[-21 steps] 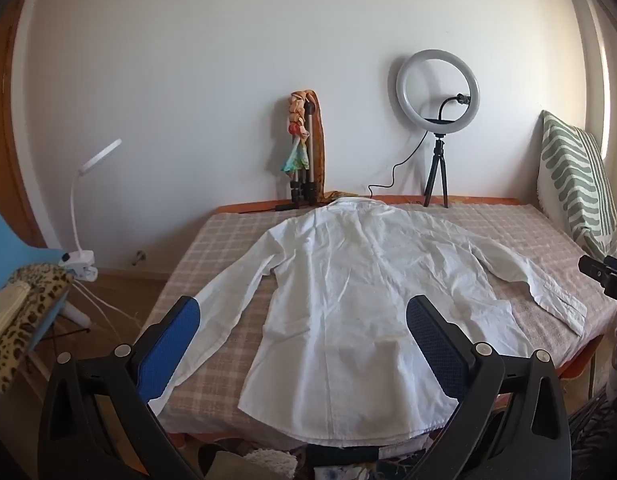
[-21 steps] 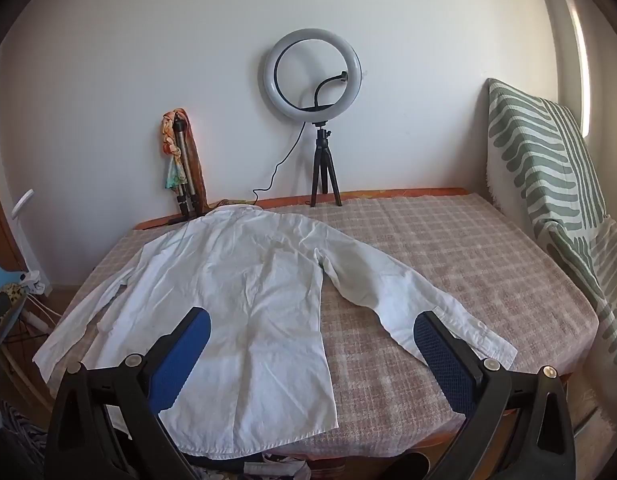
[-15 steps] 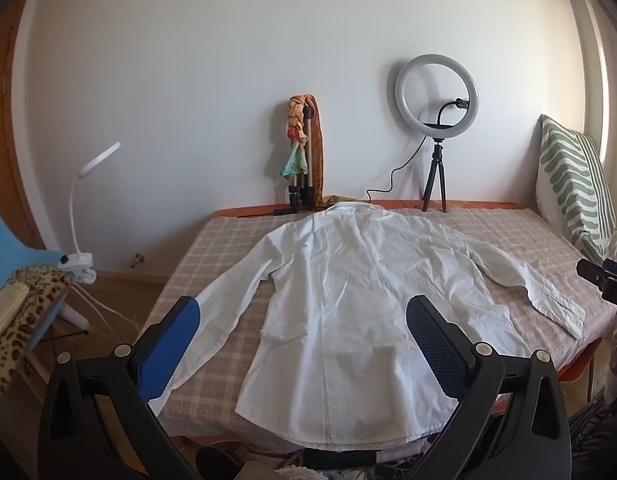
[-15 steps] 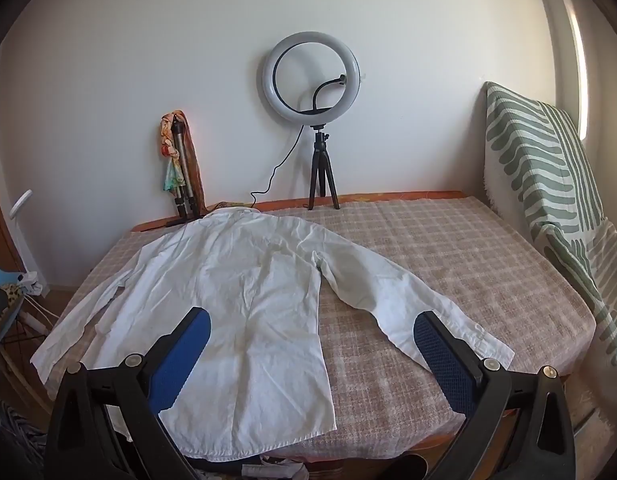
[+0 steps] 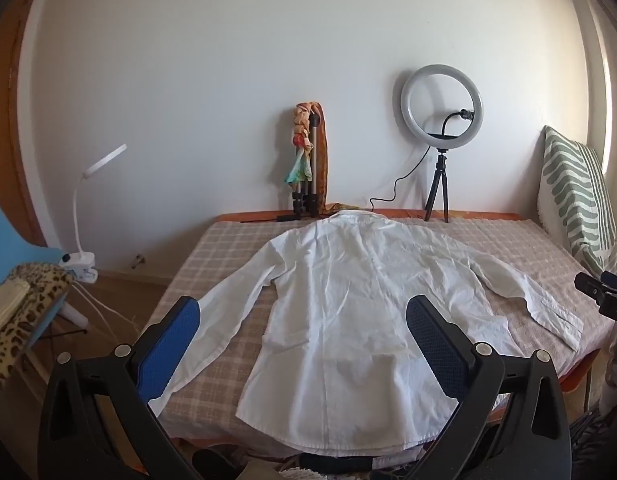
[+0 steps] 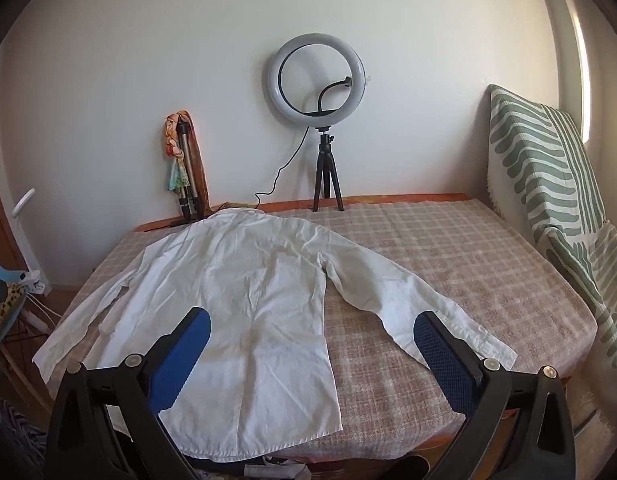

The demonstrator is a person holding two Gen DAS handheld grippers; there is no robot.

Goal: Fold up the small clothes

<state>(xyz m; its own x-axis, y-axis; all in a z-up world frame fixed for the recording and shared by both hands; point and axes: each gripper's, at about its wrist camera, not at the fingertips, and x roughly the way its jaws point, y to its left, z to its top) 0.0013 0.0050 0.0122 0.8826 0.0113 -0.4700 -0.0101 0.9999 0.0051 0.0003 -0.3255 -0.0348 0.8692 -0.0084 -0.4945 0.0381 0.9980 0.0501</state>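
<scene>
We are holding both grippers above the near edge of the bed (image 5: 236, 236), looking forward over it; the left gripper (image 5: 300, 316) is hovering with its jaws spread wide and nothing between its blue pads (image 5: 168, 344); the right gripper (image 6: 312, 332) is hovering likewise, jaws spread wide and gripping nothing, its blue pads (image 6: 440, 356) framing the lower part of the scene; neither is touching any fabric.

The white shirt (image 5: 348, 304) is lying flat and face down on the checked bedcover, collar towards the far wall and hem towards us, with the hem reaching the near edge of the bed; both sleeves are lying spread out and angled down from the shoulders; the left sleeve (image 6: 80, 332) is running to the bed's left edge, and the right sleeve (image 6: 408, 300) is lying across the cover with its cuff near the near edge, just behind the right gripper's right pad; the cloth is looking creased but not folded.

At the far edge of the bed, against the wall, a ring light (image 6: 316, 80) is standing on a small tripod, and to its left a folded tripod (image 6: 186, 176) is leaning with a colourful scarf draped on it; a green striped cushion (image 6: 548, 168) is leaning at the bed's right side; a white desk lamp (image 5: 88, 216) is standing off to the left.
</scene>
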